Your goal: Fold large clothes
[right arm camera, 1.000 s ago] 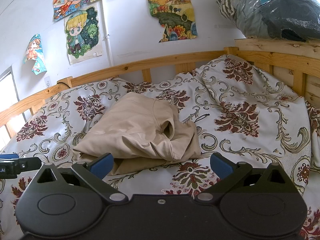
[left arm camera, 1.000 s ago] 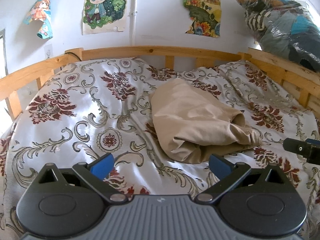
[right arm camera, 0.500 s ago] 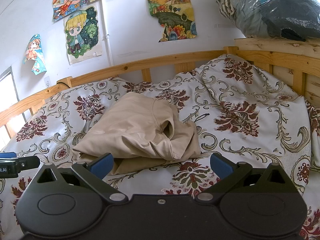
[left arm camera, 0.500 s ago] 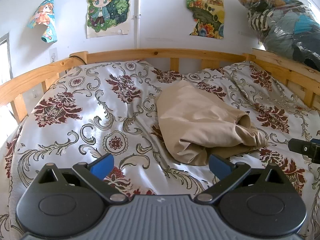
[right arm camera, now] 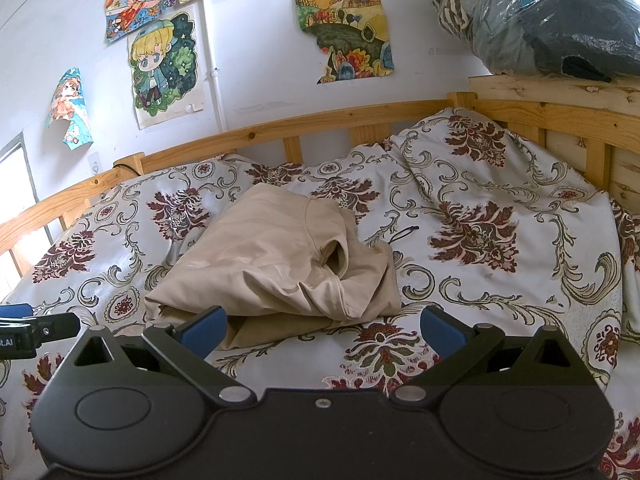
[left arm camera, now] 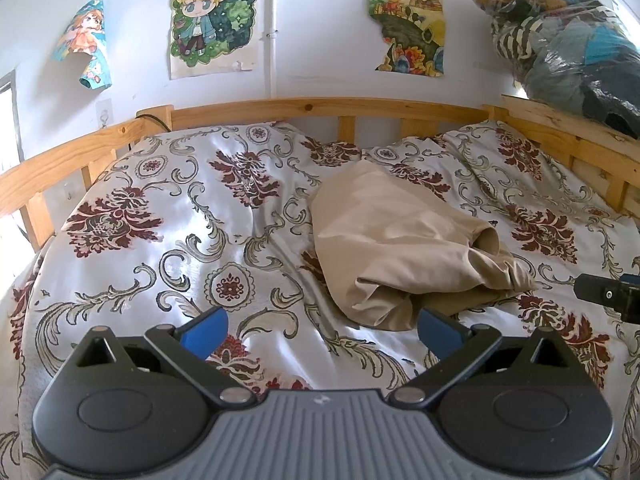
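A beige garment (left arm camera: 404, 248) lies folded in a loose bundle on the floral bedspread (left arm camera: 192, 224), a sleeve opening showing on its right side. In the right wrist view the same garment (right arm camera: 280, 264) sits just beyond the fingers. My left gripper (left arm camera: 320, 326) hovers open over the bedspread, near the bundle's front edge, holding nothing. My right gripper (right arm camera: 322, 326) is open too, its left blue pad (right arm camera: 202, 328) close to the bundle's near corner. Each gripper shows at the edge of the other's view: the right gripper (left arm camera: 608, 296) and the left gripper (right arm camera: 32, 330).
A wooden bed rail (left arm camera: 320, 110) runs around the far and right sides. A clear plastic bag of clothes (right arm camera: 552, 20) rests on the rail at upper right. Posters (left arm camera: 212, 20) hang on the white wall. A small black cord (right arm camera: 404, 234) lies on the bedspread right of the garment.
The left wrist view has tilted down slightly, so the bed and garment sit lower and a little right. The right gripper has hardly moved. Both grippers stay open.
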A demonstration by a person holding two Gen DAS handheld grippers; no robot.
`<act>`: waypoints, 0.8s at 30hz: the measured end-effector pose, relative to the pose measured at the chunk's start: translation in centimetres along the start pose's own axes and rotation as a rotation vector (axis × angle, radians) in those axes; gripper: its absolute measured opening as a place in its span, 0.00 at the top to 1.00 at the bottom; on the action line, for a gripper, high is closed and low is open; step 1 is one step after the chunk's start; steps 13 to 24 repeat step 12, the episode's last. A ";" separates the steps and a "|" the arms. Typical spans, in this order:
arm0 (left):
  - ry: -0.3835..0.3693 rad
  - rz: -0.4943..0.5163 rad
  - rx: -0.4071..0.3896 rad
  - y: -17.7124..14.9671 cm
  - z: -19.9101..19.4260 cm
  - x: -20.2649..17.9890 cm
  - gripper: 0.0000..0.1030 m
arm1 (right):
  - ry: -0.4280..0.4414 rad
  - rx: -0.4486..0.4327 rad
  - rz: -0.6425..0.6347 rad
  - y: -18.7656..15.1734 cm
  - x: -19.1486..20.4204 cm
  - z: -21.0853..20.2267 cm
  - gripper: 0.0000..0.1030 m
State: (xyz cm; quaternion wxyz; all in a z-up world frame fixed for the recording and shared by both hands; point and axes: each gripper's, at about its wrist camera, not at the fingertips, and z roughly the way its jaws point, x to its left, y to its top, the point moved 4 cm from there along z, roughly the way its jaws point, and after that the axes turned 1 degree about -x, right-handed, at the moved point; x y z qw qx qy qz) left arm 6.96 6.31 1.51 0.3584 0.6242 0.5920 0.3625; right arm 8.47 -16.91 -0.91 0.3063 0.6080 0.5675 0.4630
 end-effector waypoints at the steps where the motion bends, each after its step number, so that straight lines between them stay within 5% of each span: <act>1: -0.001 -0.001 0.001 0.0 0.0 0.0 0.01 | 0.000 0.000 0.000 -0.1 0.1 0.0 0.01; 24: -0.001 0.003 0.001 -0.1 0.1 0.1 0.01 | 0.000 0.001 0.001 0.0 0.0 0.0 0.01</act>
